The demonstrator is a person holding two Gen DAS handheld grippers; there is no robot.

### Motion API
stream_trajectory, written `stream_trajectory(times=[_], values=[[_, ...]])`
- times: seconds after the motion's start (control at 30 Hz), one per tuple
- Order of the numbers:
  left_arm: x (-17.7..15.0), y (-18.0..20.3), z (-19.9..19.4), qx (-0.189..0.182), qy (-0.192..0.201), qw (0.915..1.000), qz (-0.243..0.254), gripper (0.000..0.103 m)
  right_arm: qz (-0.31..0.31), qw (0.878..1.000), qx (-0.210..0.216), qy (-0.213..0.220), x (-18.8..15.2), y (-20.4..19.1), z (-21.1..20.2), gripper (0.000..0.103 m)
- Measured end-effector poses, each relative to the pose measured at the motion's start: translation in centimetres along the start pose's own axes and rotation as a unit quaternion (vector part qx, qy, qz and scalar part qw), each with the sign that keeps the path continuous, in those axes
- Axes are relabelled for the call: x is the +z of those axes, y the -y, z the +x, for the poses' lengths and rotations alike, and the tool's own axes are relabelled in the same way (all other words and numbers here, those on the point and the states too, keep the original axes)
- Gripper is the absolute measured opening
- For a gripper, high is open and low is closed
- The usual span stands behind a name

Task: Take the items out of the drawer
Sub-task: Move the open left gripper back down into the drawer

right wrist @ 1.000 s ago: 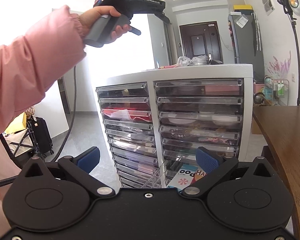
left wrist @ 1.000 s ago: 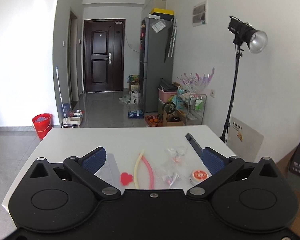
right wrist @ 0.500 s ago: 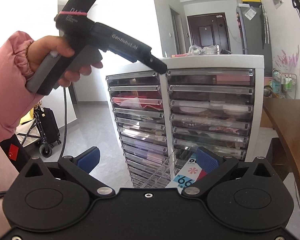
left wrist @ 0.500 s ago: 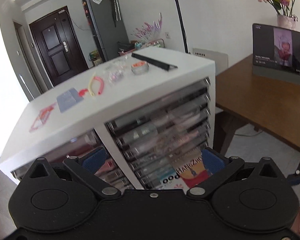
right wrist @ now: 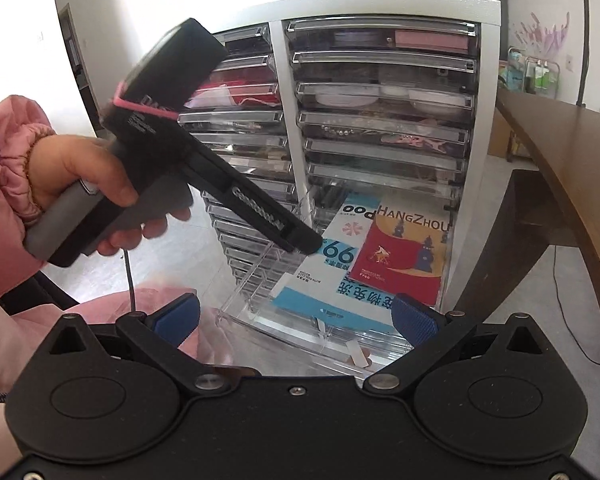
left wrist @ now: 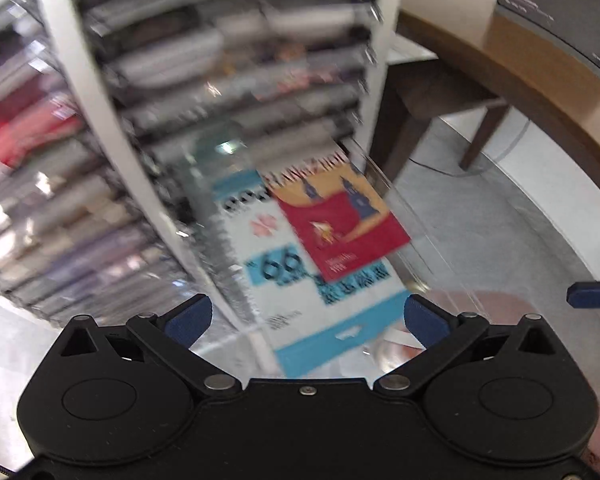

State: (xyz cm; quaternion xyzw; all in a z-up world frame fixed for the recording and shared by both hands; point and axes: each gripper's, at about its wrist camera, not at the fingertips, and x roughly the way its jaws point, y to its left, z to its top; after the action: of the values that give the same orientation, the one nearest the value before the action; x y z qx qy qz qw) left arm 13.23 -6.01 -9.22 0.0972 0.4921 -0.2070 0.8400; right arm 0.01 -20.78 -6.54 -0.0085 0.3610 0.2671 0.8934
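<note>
Left wrist view: heavily motion-blurred, so details are soft. Left gripper (left wrist: 306,316) is spread wide, nothing between the pads. It looks down into the pulled-out clear drawer (left wrist: 400,208) low in the right column of the white drawer cabinet (left wrist: 100,92). Red booklet (left wrist: 340,224) lies flat on top of the white-and-blue booklet (left wrist: 296,292), both dead ahead of the claw, long axes running roughly front-to-back along the drawer; probably no contact so far. Right wrist view: sharp. Right gripper (right wrist: 296,316) is also spread, empty, hanging back outside the drawer (right wrist: 260,272) front. Left gripper's tip (right wrist: 304,240) sits over the drawer's left edge, just beside the white-and-blue booklet (right wrist: 332,272); red booklet (right wrist: 404,256) is to its right. Left hand (right wrist: 96,196) is clearly the nearer one. Pick needs the left claw to shift right and down onto the red booklet's near edge.
</note>
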Motion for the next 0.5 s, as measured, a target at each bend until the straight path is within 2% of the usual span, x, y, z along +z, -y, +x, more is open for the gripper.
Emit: stream_trajectory(times=[0.1, 0.23, 0.3, 0.33, 0.4, 0.43, 0.5], values=[[-0.5, 1.0, 2.3, -0.017, -0.012, 0.9989, 0.042, 0.101, 0.006, 1.000, -0.002, -0.012, -0.2, 0.5, 0.5, 0.103], [-0.9, 2.4, 5.2, -0.036, -0.028, 0.9929, 0.109, 0.075, 0.011, 1.000, -0.006, -0.025, -0.5, 1.1, 1.0, 0.103], [-1.1, 3.1, 6.1, -0.041, -0.031, 0.9844, 0.168, 0.070, 0.011, 1.000, -0.008, -0.027, -0.6, 1.3, 1.0, 0.103], [-1.2, 3.6, 6.5, -0.047, -0.031, 0.9767, 0.207, 0.068, 0.011, 0.999, -0.010, -0.029, -0.6, 1.3, 1.0, 0.103], [-1.7, 4.8, 7.2, -0.056, -0.031, 0.9538, 0.293, 0.067, 0.012, 0.999, -0.011, -0.030, -0.3, 1.4, 1.4, 0.103], [-2.3, 5.4, 7.4, -0.061, -0.025, 0.9379, 0.340, 0.067, 0.012, 0.999, -0.012, -0.031, -0.1, 1.4, 1.7, 0.103], [-3.3, 6.7, 8.0, -0.071, -0.012, 0.8991, 0.432, 0.067, 0.013, 0.999, -0.013, -0.031, 0.2, 1.5, 2.1, 0.103]])
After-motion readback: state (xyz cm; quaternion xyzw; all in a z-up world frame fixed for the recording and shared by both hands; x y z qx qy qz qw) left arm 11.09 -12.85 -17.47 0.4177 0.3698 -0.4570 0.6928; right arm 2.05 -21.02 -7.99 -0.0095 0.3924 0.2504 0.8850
